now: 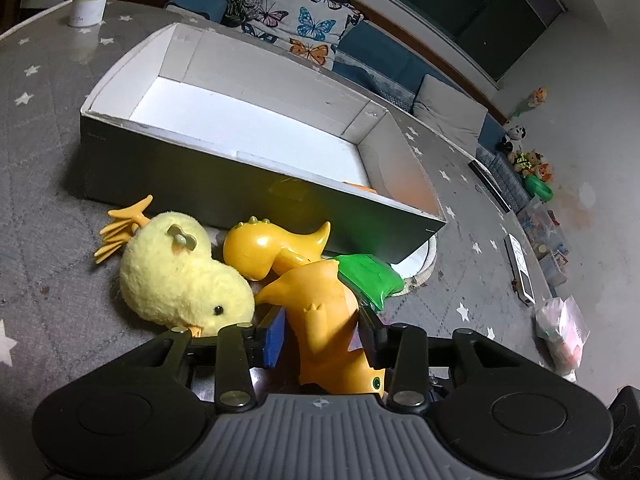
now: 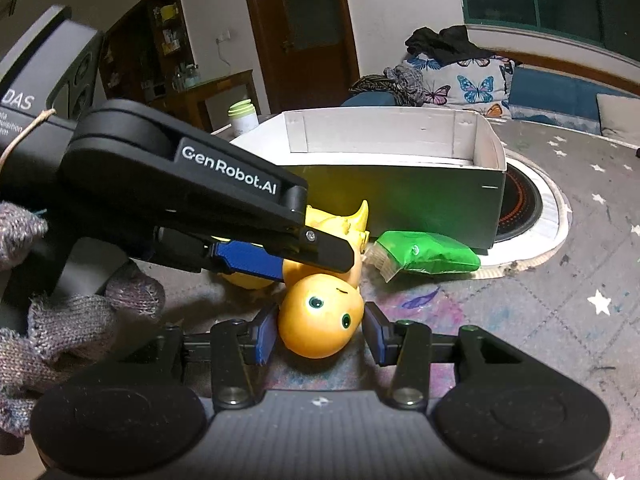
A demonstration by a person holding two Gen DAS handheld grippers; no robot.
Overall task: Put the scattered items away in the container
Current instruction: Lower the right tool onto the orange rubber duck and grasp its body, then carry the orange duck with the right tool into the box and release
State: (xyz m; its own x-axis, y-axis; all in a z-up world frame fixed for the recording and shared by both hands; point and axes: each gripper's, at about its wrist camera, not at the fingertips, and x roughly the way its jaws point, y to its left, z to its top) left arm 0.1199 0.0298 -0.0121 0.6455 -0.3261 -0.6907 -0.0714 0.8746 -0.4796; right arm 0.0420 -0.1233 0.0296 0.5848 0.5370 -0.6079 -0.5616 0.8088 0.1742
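While you've got both grippers crowded onto the same orange plastic dinosaur (image 1: 324, 320), it's worth thinking about how it'll behave: it looks like hollow hard plastic, so probably light and stiff, but glossy enough to squirt out of a pinch. Your left gripper (image 1: 322, 330) has its jaws set against the body on both sides, so it looks like a pinch on the torso, though I can't say how hard it's biting. Your right gripper (image 2: 320, 330) is spread around the round head (image 2: 320, 316), with a sliver of daylight on the right pad, so I'd call it not yet closed. That head is a bad place to grab, smooth and ball-shaped, so the narrower waist or neck seems the safer hold. The dinosaur lies on the grey star-print mat (image 1: 40, 208), just in front of the near wall of the white cardboard box (image 1: 256, 120), touching a second yellow dinosaur toy (image 1: 260, 248) and the fluffy yellow chick plush (image 1: 180, 272) to its left. The plush should be soft and forgiving anywhere you squeeze it. A green plastic packet (image 1: 368, 276) sits to the right, near the box corner, and will likely be crinkly and slippery. Something orange already shows inside the box at its right end; I can't tell what.
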